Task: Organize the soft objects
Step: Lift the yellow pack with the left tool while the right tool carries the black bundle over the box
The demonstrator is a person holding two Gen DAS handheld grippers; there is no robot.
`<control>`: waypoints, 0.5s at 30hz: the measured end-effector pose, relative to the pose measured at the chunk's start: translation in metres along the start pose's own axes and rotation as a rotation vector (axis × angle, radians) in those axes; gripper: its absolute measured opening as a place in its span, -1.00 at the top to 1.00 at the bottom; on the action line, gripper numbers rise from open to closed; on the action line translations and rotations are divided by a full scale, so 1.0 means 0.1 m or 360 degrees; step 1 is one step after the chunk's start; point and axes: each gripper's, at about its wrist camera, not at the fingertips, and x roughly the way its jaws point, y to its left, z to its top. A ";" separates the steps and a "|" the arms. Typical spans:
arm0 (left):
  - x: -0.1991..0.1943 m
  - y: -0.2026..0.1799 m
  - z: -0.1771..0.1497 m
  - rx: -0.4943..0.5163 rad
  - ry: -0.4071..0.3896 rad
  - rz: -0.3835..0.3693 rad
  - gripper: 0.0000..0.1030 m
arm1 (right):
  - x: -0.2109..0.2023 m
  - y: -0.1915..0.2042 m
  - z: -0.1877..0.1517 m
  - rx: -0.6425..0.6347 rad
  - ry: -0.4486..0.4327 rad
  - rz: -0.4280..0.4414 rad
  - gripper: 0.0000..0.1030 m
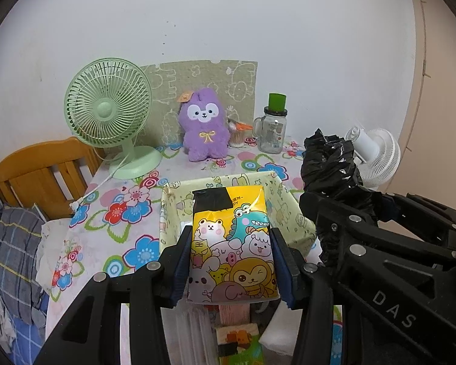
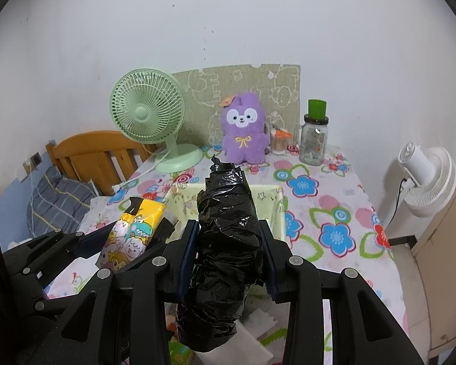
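My left gripper [image 1: 231, 243] is shut on a yellow tissue pack [image 1: 231, 243] printed with cartoon animals, held above the near edge of a pale green fabric box [image 1: 288, 200]. My right gripper [image 2: 229, 240] is shut on a crumpled black plastic bag roll [image 2: 225, 237], raised over the same box [image 2: 276, 210]. In the left wrist view the black bag [image 1: 328, 164] and the right gripper's arms appear at the right. In the right wrist view the tissue pack [image 2: 133, 231] shows at the left. A purple plush toy [image 1: 205, 124] sits against the back wall.
On the flowered tablecloth [image 2: 334, 210] stand a green desk fan [image 1: 106, 112], a glass jar with a green lid [image 1: 272, 127] and a cotton swab pot [image 1: 237, 133]. A white fan [image 2: 425, 179] stands right of the table. A wooden headboard [image 1: 39, 173] and bedding lie left. White foam pieces [image 2: 258, 325] lie below.
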 end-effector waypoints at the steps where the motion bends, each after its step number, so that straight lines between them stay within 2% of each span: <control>1: 0.01 0.01 0.01 -0.0002 -0.0001 0.0000 0.03 | 0.01 0.00 0.02 -0.0006 -0.0005 -0.0005 0.20; 15: 0.39 0.18 0.24 -0.0054 0.0034 0.0033 0.01 | 0.37 -0.07 0.22 -0.0009 0.0014 -0.0022 0.20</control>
